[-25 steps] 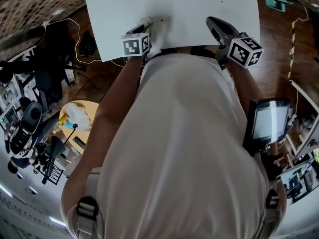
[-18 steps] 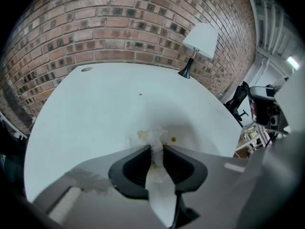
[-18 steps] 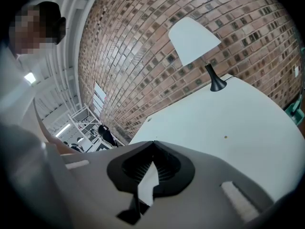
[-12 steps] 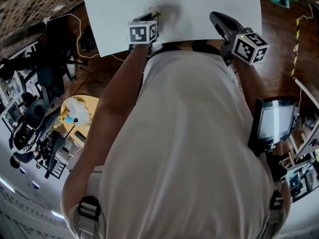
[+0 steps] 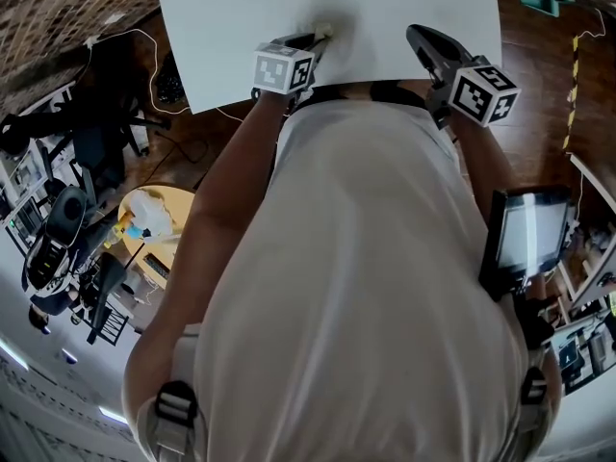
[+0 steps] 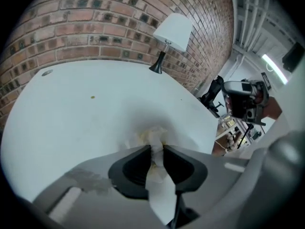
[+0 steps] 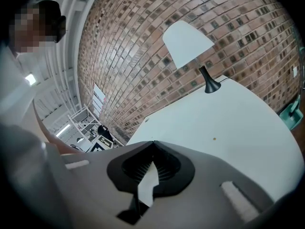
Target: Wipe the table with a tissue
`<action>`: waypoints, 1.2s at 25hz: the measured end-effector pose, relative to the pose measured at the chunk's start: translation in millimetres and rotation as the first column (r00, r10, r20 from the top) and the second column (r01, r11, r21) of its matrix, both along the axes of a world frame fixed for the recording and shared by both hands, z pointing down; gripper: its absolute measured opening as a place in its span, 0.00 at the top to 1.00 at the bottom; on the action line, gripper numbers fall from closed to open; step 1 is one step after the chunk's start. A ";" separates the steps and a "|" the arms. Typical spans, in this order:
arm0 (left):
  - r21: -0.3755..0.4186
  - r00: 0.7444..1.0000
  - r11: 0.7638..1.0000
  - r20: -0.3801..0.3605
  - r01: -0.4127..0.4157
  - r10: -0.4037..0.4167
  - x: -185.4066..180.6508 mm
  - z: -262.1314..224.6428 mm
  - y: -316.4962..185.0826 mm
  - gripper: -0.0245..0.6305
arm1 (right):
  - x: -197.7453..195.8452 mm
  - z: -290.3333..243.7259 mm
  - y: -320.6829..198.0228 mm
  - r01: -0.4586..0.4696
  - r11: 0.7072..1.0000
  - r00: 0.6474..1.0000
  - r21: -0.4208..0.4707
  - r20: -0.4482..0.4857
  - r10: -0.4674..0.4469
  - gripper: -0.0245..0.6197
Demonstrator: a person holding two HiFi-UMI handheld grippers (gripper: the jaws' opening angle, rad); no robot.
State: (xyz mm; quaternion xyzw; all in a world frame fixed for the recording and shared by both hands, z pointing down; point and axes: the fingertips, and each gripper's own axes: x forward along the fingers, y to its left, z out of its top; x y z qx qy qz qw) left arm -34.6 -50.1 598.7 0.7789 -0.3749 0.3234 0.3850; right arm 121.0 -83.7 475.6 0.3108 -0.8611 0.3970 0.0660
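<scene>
Left gripper view: left gripper (image 6: 157, 148) jaws clamped on crumpled tissue (image 6: 152, 135), its tip on the white table (image 6: 86, 109). Right gripper view: right gripper (image 7: 153, 143) jaws together, empty. Lamp (image 7: 188, 42) shows only in gripper views.

The bench (image 5: 241, 27) is shown in plain white, and the tissue (image 6: 153, 137) in white stained pale yellow. Black-and-white square markers are carried on the grey left gripper (image 5: 324, 34) and right gripper (image 5: 413, 33). The wall (image 6: 95, 27) is patterned in red-brown brick.
</scene>
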 end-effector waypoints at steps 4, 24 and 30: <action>0.087 0.975 0.976 -0.120 0.198 -0.187 -38.9 -17.4 -5.0 0.83 | -2.4 2.2 -7.8 0.002 1.000 1.000 -0.001 0.009 -0.002 0.95; 0.099 0.991 0.994 0.118 0.051 -0.063 2.0 18.2 -13.3 0.83 | 6.7 3.2 -12.4 -0.033 0.999 0.999 -0.013 0.004 0.033 0.95; -0.110 0.983 0.980 -0.098 -0.167 0.156 45.9 10.4 14.4 0.83 | 20.4 3.2 -19.5 -0.054 0.998 0.999 -0.009 0.001 0.054 0.95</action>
